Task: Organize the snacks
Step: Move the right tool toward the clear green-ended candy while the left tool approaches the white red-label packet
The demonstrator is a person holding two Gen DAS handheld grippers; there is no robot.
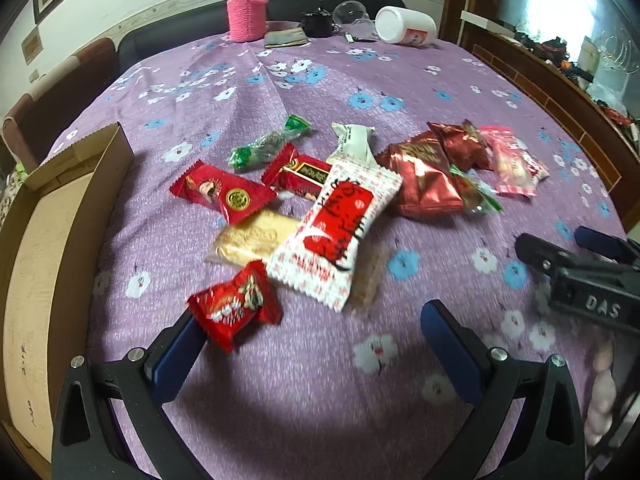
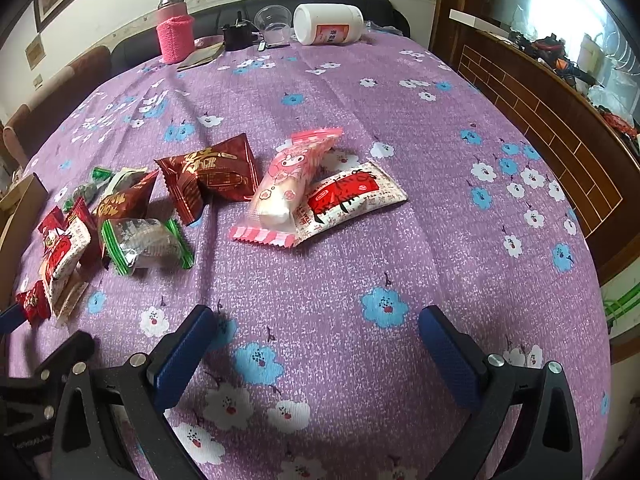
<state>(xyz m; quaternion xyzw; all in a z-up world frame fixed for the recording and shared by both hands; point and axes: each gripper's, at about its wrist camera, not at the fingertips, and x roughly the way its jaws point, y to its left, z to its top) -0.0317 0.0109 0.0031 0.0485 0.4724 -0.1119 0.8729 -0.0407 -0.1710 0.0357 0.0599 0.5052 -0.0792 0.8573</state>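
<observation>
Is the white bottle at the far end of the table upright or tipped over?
Tipped over: the white bottle lies on its side beside the clear cup.

Left gripper (image 1: 316, 328) and right gripper (image 2: 316, 330) both hover low over the purple tablecloth (image 2: 360, 92), jaws spread wide and empty, blue pads (image 2: 182, 354) facing inward, the right gripper lying to the left gripper's right.

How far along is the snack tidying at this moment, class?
Nothing looks done: the visible part of the cardboard box holds no snacks. In hand: nothing, as the left gripper and the right gripper are both open and empty. Left: every packet, such as the small red snack and the pink packet, still lies on the tablecloth.
</observation>
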